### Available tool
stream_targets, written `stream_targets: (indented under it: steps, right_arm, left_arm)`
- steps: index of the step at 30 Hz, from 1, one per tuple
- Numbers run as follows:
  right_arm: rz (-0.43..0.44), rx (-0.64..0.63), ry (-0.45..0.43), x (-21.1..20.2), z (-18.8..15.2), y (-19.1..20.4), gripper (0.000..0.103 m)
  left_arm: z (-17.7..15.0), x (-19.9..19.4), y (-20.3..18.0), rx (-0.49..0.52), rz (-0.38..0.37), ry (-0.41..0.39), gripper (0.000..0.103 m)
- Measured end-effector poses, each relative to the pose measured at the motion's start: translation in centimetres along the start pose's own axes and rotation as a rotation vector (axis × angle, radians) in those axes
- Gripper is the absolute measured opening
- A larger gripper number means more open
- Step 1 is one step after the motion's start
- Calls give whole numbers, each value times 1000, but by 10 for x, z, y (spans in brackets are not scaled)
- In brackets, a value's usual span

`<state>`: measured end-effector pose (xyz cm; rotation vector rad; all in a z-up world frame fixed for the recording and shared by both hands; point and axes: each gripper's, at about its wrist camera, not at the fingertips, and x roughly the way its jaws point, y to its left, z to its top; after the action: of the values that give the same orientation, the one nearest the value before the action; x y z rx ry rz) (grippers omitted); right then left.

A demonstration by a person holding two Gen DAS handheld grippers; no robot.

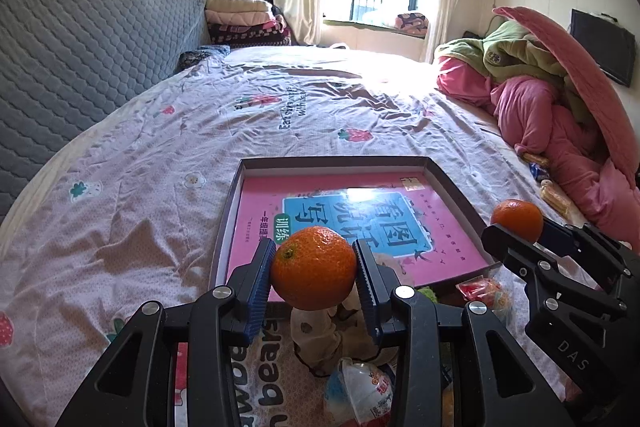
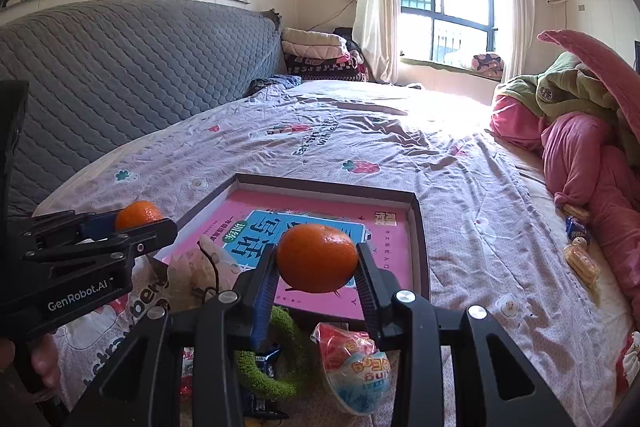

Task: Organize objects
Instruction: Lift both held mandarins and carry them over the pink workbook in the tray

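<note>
My left gripper (image 1: 314,273) is shut on an orange tangerine (image 1: 314,267) and holds it above the near edge of a shallow dark box (image 1: 452,183) that has a pink book (image 1: 448,247) in it. My right gripper (image 2: 318,261) is shut on a second tangerine (image 2: 318,257) over the same box (image 2: 420,223). Each gripper shows in the other's view: the right one (image 1: 520,227) at the right, the left one (image 2: 132,223) at the left.
The box lies on a bed with a strawberry-print sheet (image 1: 160,155). Snack packets, a plastic egg toy (image 2: 356,367), a green fuzzy ring (image 2: 288,331) and a small plush (image 1: 316,339) lie below the grippers. Pink and green bedding (image 1: 540,99) is piled at the right, with biscuits (image 2: 582,263) beside it.
</note>
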<state>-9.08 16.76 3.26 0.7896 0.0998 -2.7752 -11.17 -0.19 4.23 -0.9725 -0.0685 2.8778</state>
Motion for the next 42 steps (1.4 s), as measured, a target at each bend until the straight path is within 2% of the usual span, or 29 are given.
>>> stream_targets:
  steps: [6,29,42]
  right_arm:
    - [10,8,-8,4,10,-6,38]
    - [-6,-24,-28,22,40,-14,38]
    - [-21,-4,83,63,24,-34,38]
  left_arm:
    - [11,9,-3,-6,-14,2,40]
    - [37,49,6,-21,19,23,40]
    - [28,82,9,-20,38,79,40]
